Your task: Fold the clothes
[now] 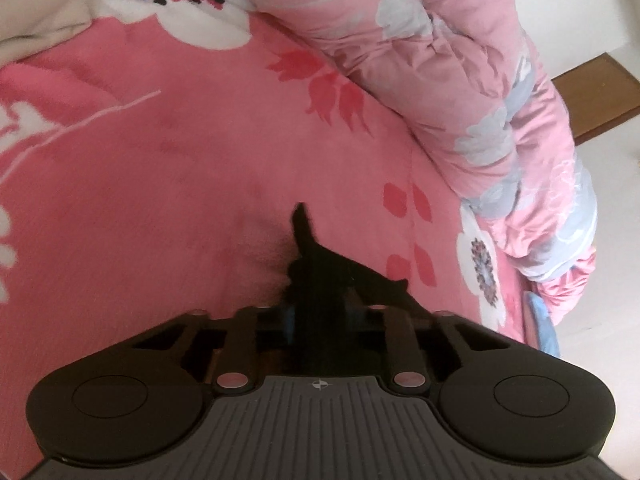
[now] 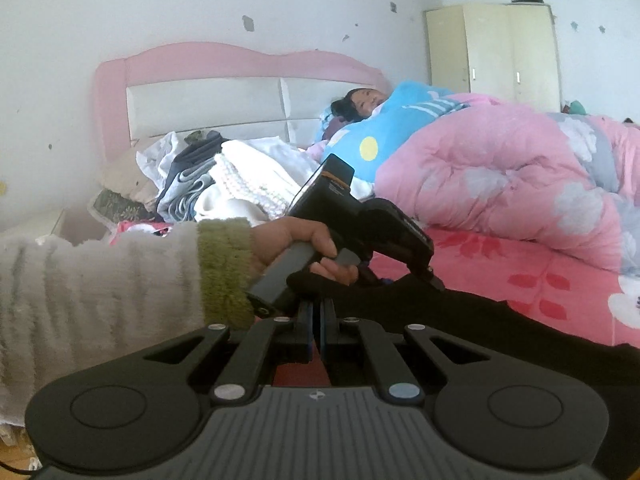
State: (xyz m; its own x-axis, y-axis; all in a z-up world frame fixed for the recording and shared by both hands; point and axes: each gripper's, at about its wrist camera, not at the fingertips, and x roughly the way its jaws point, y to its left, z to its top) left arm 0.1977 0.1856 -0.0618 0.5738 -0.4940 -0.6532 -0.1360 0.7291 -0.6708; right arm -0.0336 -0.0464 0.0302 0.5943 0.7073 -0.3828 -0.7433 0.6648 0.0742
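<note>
A black garment (image 1: 312,256) lies on the pink flowered bedsheet (image 1: 160,160). My left gripper (image 1: 320,304) is shut on a fold of it, and a point of black cloth sticks up past the fingers. In the right wrist view the same garment (image 2: 500,332) spreads to the right across the sheet. My right gripper (image 2: 318,312) has its blue-padded fingers nearly together on the garment's edge. Just ahead of it, a hand (image 2: 296,240) in a fuzzy white and green sleeve holds the left gripper (image 2: 430,276), whose jaws press on the black cloth.
A bunched pink quilt (image 2: 500,176) lies along the bed's right side. A pile of mixed clothes (image 2: 224,184) sits by the pink headboard (image 2: 240,60). A person (image 2: 360,104) lies under a blue blanket. A cream wardrobe (image 2: 492,52) stands in the corner.
</note>
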